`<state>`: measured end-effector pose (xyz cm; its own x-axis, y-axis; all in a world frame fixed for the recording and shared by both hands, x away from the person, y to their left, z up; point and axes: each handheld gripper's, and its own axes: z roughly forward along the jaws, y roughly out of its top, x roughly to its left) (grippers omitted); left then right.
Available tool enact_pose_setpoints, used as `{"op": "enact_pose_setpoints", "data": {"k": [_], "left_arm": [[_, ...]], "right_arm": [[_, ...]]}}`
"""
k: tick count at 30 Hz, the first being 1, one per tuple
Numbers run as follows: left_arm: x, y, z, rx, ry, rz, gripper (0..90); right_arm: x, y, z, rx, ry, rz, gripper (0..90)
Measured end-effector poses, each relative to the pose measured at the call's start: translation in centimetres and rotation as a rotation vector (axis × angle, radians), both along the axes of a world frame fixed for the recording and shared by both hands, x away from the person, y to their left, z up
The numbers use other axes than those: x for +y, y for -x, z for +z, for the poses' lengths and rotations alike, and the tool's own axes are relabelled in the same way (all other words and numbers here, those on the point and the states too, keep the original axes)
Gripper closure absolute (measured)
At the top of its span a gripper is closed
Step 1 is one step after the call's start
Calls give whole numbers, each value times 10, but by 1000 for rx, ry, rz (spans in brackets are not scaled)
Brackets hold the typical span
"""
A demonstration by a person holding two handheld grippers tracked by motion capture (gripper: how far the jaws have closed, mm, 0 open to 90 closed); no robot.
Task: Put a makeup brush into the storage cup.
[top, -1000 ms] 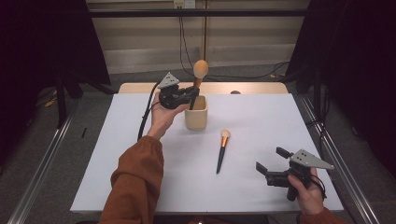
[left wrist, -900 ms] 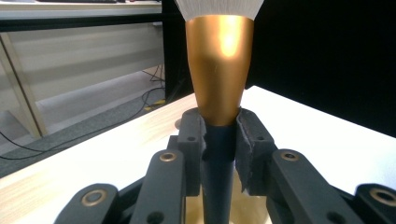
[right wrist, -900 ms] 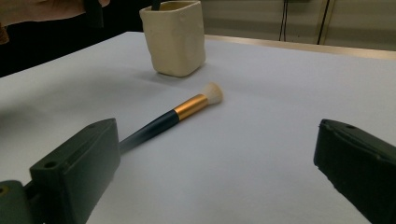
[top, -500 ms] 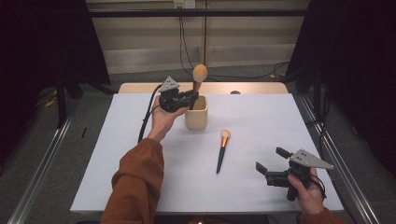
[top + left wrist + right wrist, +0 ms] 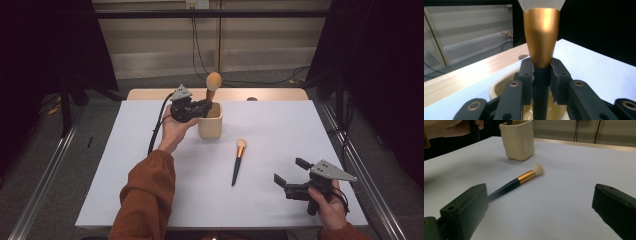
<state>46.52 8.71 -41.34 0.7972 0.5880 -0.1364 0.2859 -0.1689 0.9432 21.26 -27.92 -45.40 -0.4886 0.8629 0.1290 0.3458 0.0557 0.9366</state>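
The left gripper (image 5: 204, 106) clamps the dark handle of a large makeup brush (image 5: 213, 83), held upright with its lower end inside the cream cup (image 5: 210, 125) at the table's far middle; the right gripper (image 5: 291, 176) rests near right, jaws wide apart and empty; a smaller makeup brush (image 5: 237, 161) lies flat between cup and right gripper.

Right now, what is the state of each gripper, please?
Left gripper: closed on the black-handled, gold-collared makeup brush over the cream cup.
Right gripper: open, holding nothing.
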Motion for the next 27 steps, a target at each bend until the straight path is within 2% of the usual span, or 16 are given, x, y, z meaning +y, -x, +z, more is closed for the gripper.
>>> {"op": "enact_pose_setpoints", "data": {"k": [8,12,15,22,27], "left_arm": [[0,-1,-1,12,-9,3,728],[0,0,-2,23,-17,2,622],[0,2,-1,19,-19,23,494],[5,6,3,0,-24,30,387],[9,9,3,18,4,46,237]], "right_arm": [[0,0,0,1,4,2,1],[0,0,-1,4,3,2,1],[0,0,-1,4,4,3,1],[1,0,-1,7,5,2,1],[1,0,-1,7,5,2,1]]}}
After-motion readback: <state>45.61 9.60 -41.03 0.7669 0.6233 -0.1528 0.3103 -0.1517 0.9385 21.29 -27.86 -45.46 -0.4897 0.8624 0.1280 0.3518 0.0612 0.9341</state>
